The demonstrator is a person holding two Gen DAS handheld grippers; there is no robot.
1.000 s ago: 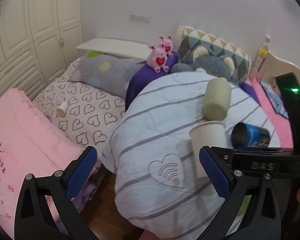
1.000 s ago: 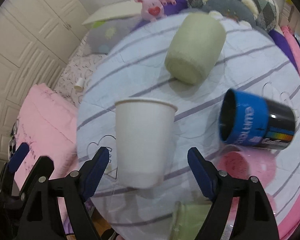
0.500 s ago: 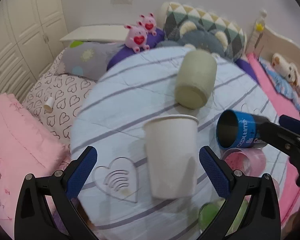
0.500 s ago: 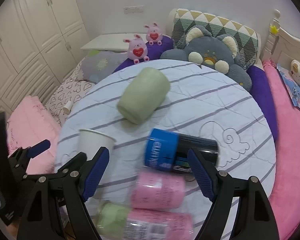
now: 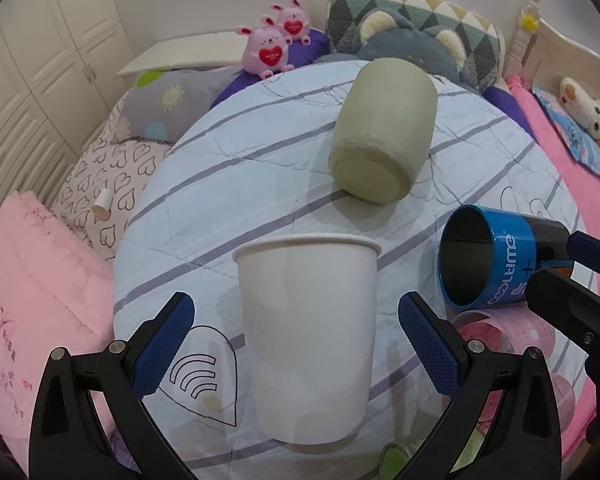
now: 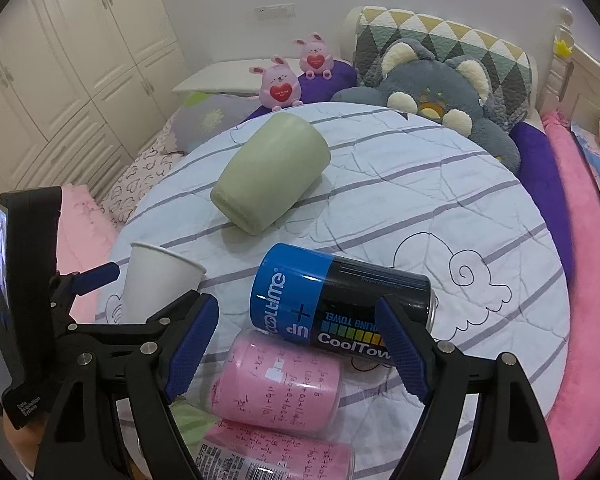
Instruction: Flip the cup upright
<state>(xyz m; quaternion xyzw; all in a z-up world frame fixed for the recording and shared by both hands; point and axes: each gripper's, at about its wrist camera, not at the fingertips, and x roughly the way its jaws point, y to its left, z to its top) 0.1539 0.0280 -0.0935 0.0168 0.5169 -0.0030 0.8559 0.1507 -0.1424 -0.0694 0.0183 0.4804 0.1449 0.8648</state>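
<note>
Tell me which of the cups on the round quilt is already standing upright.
The white paper cup, standing mouth up between the open pads of the left tool. The green cup, the blue-and-black cup and the pink cup all lie on their sides.

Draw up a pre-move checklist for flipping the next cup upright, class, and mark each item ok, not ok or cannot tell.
1. White paper cup standing upright, mouth up: ok.
2. Left gripper open, fingers clear of the paper cup: ok.
3. Right gripper open: ok.
4. Blue and black cylindrical can-shaped cup upright: not ok, lying on its side.
5. Pale green ceramic cup upright: not ok, lying on its side.
6. Right gripper's fingers already around the can-shaped cup: cannot tell.
</note>
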